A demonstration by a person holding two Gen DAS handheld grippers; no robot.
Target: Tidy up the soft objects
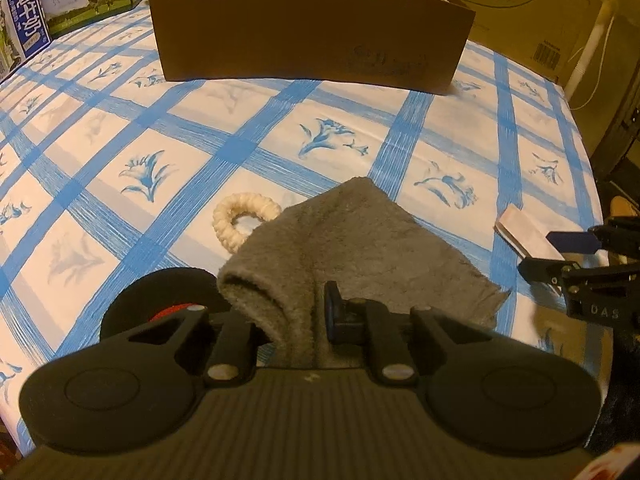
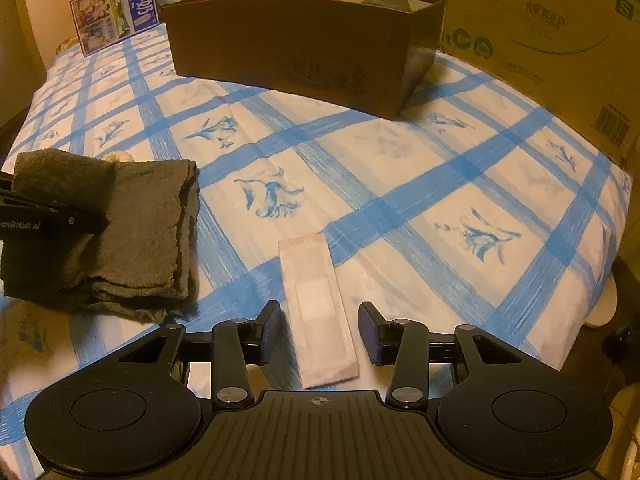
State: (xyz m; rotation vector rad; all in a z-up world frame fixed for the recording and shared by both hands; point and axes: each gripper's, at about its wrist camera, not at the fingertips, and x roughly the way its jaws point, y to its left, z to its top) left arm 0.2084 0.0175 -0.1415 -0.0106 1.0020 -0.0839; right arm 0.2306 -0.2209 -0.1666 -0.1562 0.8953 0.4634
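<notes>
My left gripper (image 1: 298,316) is shut on a folded grey towel (image 1: 352,248), pinching its near edge on the table; the towel also shows in the right wrist view (image 2: 132,236), with the left gripper (image 2: 52,216) on it. A cream braided ring (image 1: 244,216) lies just beyond the towel, partly under it. My right gripper (image 2: 320,332) is open, its fingers either side of a flat pale pink packet (image 2: 316,312) on the cloth. The right gripper also shows in the left wrist view (image 1: 560,252). A brown cardboard box (image 1: 312,28) stands at the back, with something grey inside.
A blue-checked tablecloth (image 2: 400,184) covers the table. Milk cartons (image 1: 60,12) stand at the back left. A large cardboard carton (image 2: 552,40) stands at the back right. A black and red round object (image 1: 160,300) lies by my left fingers.
</notes>
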